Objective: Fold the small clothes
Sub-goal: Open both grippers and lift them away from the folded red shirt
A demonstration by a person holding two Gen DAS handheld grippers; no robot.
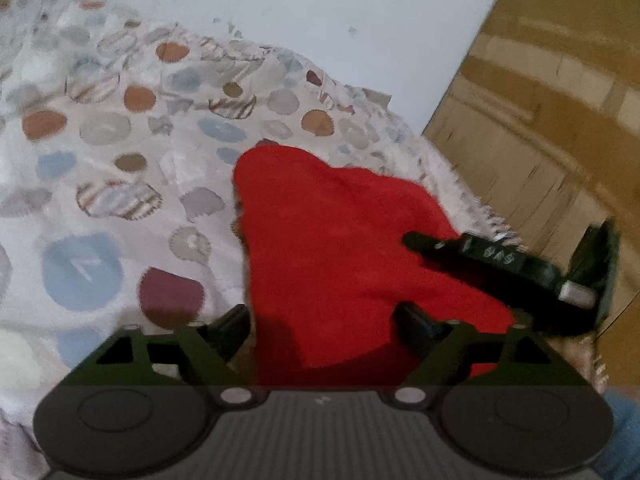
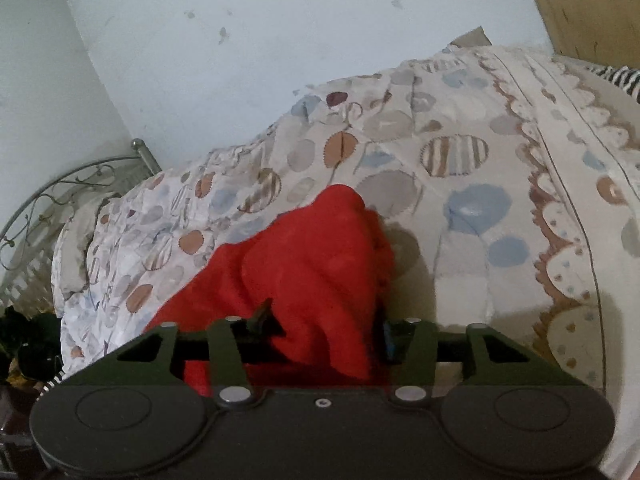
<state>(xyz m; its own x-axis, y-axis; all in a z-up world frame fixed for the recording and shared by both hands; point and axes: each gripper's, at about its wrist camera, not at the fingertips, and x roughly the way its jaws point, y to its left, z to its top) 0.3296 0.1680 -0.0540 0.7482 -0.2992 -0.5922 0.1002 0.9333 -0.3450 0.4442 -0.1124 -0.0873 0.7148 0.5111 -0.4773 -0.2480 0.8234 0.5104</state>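
A small red garment (image 1: 332, 248) lies bunched on a bed covered by a white quilt (image 1: 120, 152) with coloured circles. In the left wrist view the red cloth fills the space between my left gripper's (image 1: 324, 320) fingers, which stand apart around it. The other gripper (image 1: 492, 260) shows at the right of that view, on the garment's edge. In the right wrist view the red garment (image 2: 304, 264) drapes over and between my right gripper's (image 2: 320, 328) fingers, which are closed in on it. The fingertips are hidden by cloth.
A pale blue wall (image 1: 320, 8) stands behind the bed. A wooden wardrobe (image 1: 552, 100) is to the right. A metal bed frame (image 2: 68, 192) curls at the left of the right wrist view. A striped item (image 2: 624, 76) lies at the far right.
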